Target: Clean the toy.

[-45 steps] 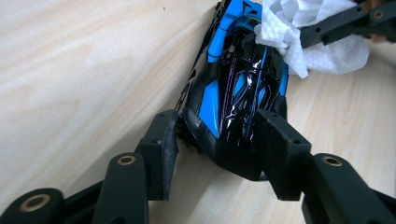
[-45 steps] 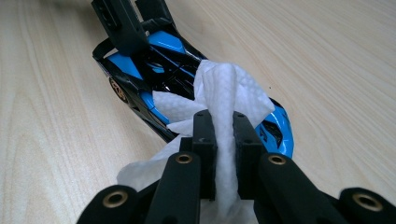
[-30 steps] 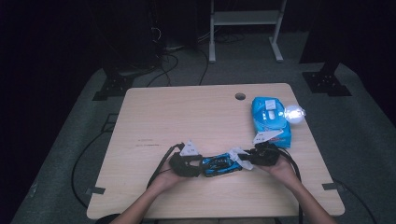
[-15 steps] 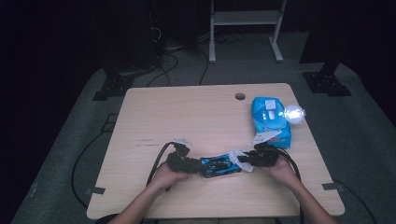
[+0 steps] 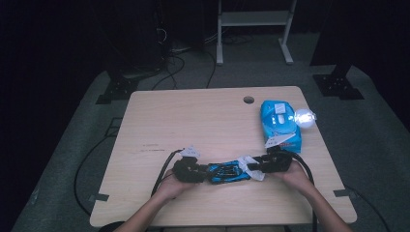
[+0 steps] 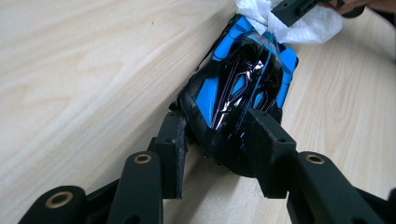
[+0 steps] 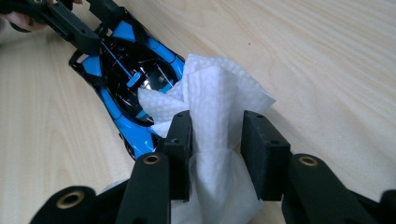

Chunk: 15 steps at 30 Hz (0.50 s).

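Toy car (image 6: 243,93): light, glossy, slippery shell; left gripper (image 6: 219,140) clamps its end. Tissue (image 7: 215,107): soft, pinched by right gripper (image 7: 215,154).

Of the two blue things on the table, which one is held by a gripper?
The blue and black toy car near the front edge: the left gripper clamps one end. The blue wipes pack lies farther back at the right, apart from both grippers.

Loads of open desk (image 5: 193,121) on the left and toward the back, easy to pass a hand there. Right side is tighter: the blue wipes pack (image 5: 280,124) sits by that edge, just behind the right gripper (image 5: 265,164).
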Tool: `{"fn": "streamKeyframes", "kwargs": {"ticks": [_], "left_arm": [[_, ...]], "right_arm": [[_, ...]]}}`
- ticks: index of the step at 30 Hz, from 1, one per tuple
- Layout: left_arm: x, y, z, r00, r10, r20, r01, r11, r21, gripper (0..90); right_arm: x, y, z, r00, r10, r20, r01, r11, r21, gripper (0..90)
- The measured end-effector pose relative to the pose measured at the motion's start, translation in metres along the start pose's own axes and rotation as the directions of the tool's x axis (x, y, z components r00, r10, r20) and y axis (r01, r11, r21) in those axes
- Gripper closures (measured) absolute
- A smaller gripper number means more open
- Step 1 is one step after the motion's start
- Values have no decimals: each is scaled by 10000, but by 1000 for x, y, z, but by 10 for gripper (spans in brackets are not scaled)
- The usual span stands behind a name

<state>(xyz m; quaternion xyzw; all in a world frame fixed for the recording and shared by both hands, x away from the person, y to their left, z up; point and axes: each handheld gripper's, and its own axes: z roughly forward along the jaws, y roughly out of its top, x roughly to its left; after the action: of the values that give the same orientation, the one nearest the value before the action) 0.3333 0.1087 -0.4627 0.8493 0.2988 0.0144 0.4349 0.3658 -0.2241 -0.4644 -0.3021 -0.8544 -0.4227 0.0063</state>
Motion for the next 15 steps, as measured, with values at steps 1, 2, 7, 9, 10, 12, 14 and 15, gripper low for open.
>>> {"fn": "streamKeyframes", "kwargs": {"ticks": [1, 2, 7, 9, 10, 12, 14, 15], "left_arm": [[-4, -2, -1, 9989, 436, -199, -439, 9989, -151, 590], [-4, -2, -1, 9989, 436, -199, -439, 9989, -151, 590], [-16, -6, -3, 9835, 1645, -746, -1678, 9850, -402, 588], [-17, -6, -4, 9806, 1790, -798, -1826, 9824, -395, 588], [-20, -7, -4, 9737, 2087, -910, -2132, 9761, -428, 588], [-21, -8, -5, 9706, 2201, -971, -2251, 9734, -427, 588], [-21, -9, -5, 9702, 2211, -993, -2265, 9729, -465, 588], [-21, -10, -5, 9686, 2272, -1013, -2332, 9711, -518, 588]], "right_arm": [[-1, 0, 0, 9999, 89, -116, -89, 10000, -5, 590], [-1, 0, 0, 9999, 89, -116, -89, 10000, -5, 590], [-4, 0, 3, 9943, 557, -911, -562, 9984, -35, 527], [-5, 0, 4, 9917, 605, -1132, -610, 9981, -17, 524], [-5, 0, 8, 9870, 664, -1464, -660, 9978, 76, 495], [-4, 0, 10, 9849, 682, -1594, -671, 9977, 121, 484], [-4, 1, 13, 9830, 594, -1737, -584, 9982, 112, 483], [-5, 1, 13, 9819, 620, -1788, -611, 9981, 105, 485]]}}
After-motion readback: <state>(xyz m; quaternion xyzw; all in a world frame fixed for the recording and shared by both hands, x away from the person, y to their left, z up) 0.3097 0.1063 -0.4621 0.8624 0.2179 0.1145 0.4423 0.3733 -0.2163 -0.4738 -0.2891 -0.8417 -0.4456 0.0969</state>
